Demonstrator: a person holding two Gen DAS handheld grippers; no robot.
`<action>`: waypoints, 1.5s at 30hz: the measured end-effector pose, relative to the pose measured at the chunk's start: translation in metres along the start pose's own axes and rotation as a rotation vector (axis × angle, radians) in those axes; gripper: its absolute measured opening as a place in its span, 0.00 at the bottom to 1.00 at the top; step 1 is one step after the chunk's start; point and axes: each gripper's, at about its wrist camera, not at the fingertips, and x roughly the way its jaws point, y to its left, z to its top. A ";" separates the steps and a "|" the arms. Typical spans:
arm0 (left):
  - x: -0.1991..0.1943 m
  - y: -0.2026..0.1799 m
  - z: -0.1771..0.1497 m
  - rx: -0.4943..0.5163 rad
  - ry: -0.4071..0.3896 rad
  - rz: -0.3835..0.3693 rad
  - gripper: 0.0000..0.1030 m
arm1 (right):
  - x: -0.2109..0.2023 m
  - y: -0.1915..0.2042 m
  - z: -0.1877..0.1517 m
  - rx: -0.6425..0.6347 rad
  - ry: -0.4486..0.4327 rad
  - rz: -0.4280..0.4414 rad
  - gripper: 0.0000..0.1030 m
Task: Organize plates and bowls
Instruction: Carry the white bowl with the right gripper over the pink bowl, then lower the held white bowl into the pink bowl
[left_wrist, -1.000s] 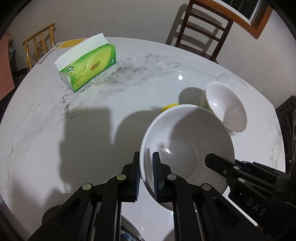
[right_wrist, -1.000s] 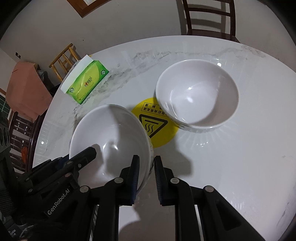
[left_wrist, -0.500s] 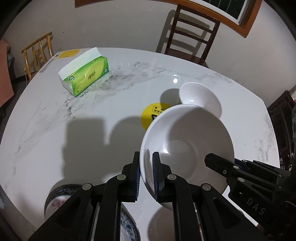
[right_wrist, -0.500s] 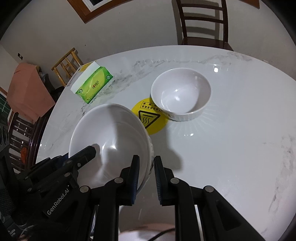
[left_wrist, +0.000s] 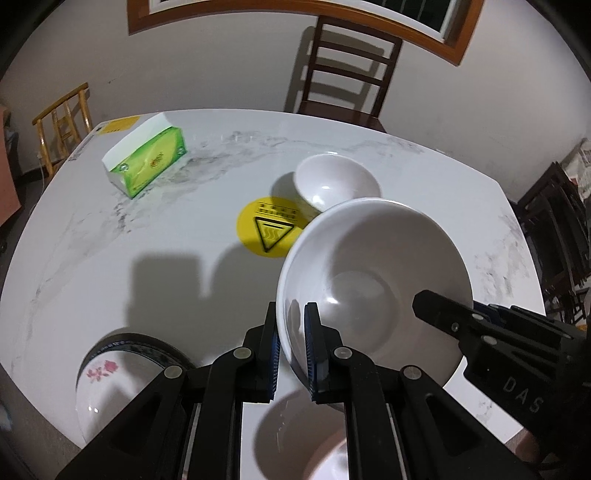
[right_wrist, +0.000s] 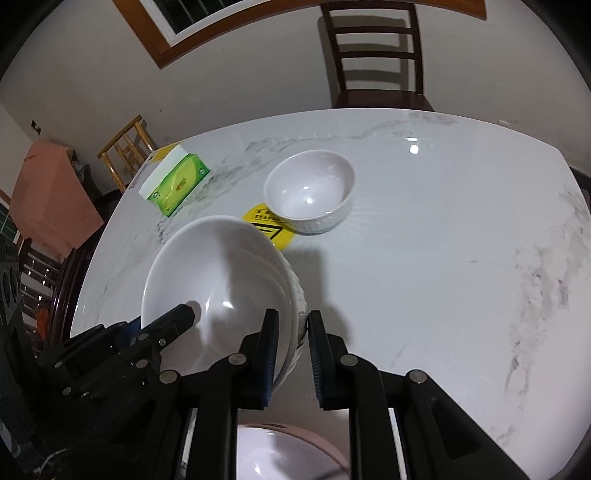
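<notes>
Left wrist view: a large white bowl (left_wrist: 373, 280) fills the lower right of the frame, smooth and glossy inside, tilted and lifted above the marble table (left_wrist: 110, 229). The left gripper (left_wrist: 291, 332) is clamped on its near rim, one finger inside and one outside. The right gripper (left_wrist: 436, 310) comes in from the right edge and pinches the opposite rim. In the right wrist view the bowl (right_wrist: 218, 280) sits lower left, its outer wall ribbed.

Up the frame, a smaller white bowl (left_wrist: 338, 182) stands just beside a yellow sticker (left_wrist: 269, 230). A green tissue box (left_wrist: 146, 164) lies upper left. A flowered plate (left_wrist: 122, 380) sits lower left, and another white dish (left_wrist: 295, 435) lies under the fingers.
</notes>
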 end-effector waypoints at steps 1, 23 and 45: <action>0.000 -0.005 -0.002 0.005 0.000 -0.003 0.09 | -0.002 -0.004 -0.002 0.004 -0.002 -0.005 0.16; -0.043 -0.037 -0.074 0.057 0.035 -0.002 0.09 | -0.047 -0.012 -0.088 0.011 0.021 0.016 0.16; -0.035 -0.030 -0.136 0.048 0.093 0.012 0.09 | -0.032 -0.018 -0.148 0.058 0.083 0.030 0.16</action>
